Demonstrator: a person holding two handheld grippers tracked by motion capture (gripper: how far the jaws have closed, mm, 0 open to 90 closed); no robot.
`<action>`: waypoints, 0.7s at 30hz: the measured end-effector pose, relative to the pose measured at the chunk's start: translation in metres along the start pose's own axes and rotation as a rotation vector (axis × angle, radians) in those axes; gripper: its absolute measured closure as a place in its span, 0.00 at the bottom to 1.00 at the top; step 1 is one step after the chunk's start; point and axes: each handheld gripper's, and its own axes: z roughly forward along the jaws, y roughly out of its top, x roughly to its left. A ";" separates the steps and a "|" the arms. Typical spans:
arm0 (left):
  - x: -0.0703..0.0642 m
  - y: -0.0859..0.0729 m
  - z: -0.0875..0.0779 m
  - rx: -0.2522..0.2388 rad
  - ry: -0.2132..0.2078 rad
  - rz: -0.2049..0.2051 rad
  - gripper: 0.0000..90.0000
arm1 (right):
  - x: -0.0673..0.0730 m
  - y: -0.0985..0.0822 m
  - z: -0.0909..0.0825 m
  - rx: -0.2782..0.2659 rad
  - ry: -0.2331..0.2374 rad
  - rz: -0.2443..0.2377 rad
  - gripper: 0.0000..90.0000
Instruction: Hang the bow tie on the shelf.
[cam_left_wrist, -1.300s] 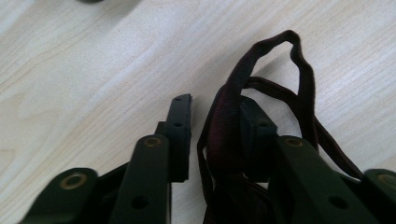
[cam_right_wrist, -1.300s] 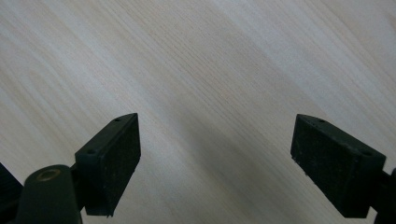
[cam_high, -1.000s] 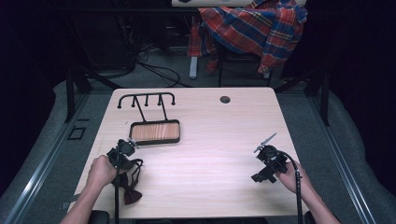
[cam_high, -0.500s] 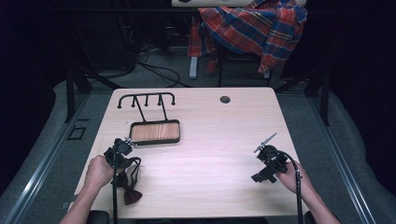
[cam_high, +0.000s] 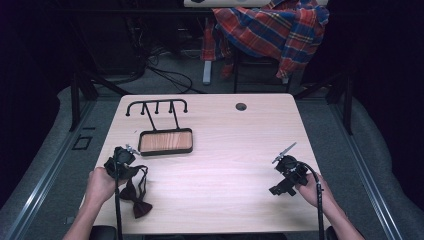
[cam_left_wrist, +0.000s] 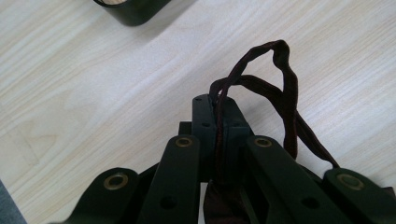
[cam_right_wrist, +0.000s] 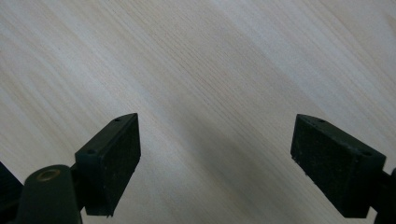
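Fingers (cam_left_wrist: 205, 122) of left gripper (cam_left_wrist: 216, 122) clamped on bow tie strap (cam_left_wrist: 285, 88); right gripper (cam_right_wrist: 217, 163) wide apart, idle. Hanging on rack (cam_high: 156, 107), upper left, probably left.

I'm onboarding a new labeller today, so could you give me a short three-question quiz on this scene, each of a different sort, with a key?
1. True or false: the left hand-held gripper is shut on the bow tie's strap.
2. Multiple choice: the right hand-held gripper is A) shut on the strap, B) open above bare table, C) holding the stand.
3. Fill in: the stand has a wooden base and a black rack with ___ hooks.

Key: 1 true. 2 B. 3 four.
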 end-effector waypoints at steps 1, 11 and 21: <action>0.000 -0.001 -0.002 -0.007 0.000 -0.003 0.97 | -0.001 0.001 -0.001 0.019 0.000 -0.016 0.18; 0.000 -0.003 -0.017 -0.081 0.038 -0.019 0.97 | -0.001 0.001 -0.002 0.026 -0.007 -0.018 0.18; 0.001 -0.003 -0.026 -0.126 0.062 -0.032 0.97 | -0.001 0.001 -0.002 0.012 -0.004 -0.024 0.18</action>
